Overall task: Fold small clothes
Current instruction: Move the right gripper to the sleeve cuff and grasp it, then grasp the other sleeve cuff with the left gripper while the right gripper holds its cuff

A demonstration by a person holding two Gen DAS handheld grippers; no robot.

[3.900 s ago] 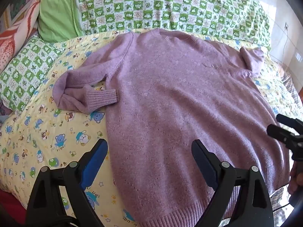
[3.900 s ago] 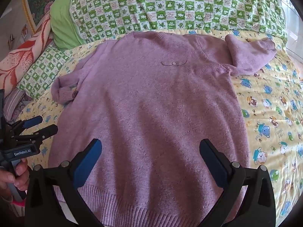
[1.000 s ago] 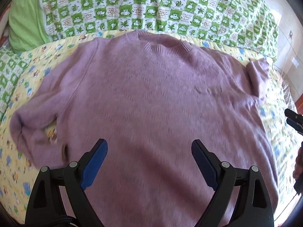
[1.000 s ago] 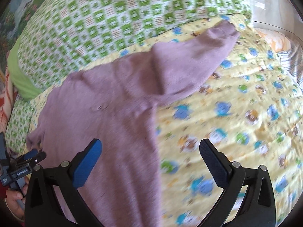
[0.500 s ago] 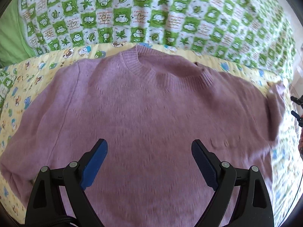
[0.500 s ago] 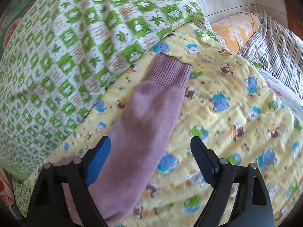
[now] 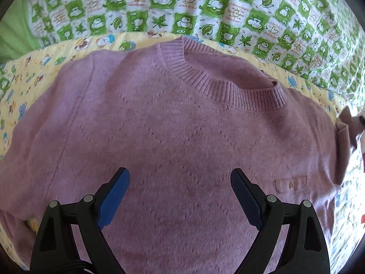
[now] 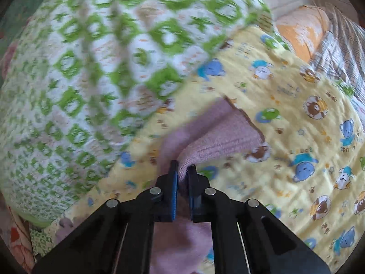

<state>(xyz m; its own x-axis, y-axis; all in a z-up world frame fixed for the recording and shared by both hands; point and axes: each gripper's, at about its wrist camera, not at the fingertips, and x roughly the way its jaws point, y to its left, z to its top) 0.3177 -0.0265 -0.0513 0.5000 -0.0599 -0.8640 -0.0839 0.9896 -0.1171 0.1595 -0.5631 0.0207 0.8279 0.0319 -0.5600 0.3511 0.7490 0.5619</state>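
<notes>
A purple knit sweater (image 7: pixel 173 123) lies flat, front up, on a yellow cartoon-print sheet (image 7: pixel 27 73), its ribbed collar (image 7: pixel 219 82) toward the far side. My left gripper (image 7: pixel 180 189) is open and empty, hovering over the chest of the sweater. My right gripper (image 8: pixel 182 171) is shut on the ribbed cuff of the sweater's sleeve (image 8: pixel 219 134), which lifts off the sheet (image 8: pixel 296 114) near the pillow. In the left wrist view, the raised sleeve (image 7: pixel 344 132) shows at the far right edge.
A green-and-white checked pillow (image 7: pixel 205 9) runs along the far side of the bed and fills the upper left of the right wrist view (image 8: pixel 91 64). An orange cushion (image 8: pixel 303 29) and a plaid cloth (image 8: pixel 342 45) lie beyond the sheet at right.
My right gripper has closed on the sleeve cuff, which was lying flat between its open jaws before. My left gripper has moved closer toward the collar and stays open.
</notes>
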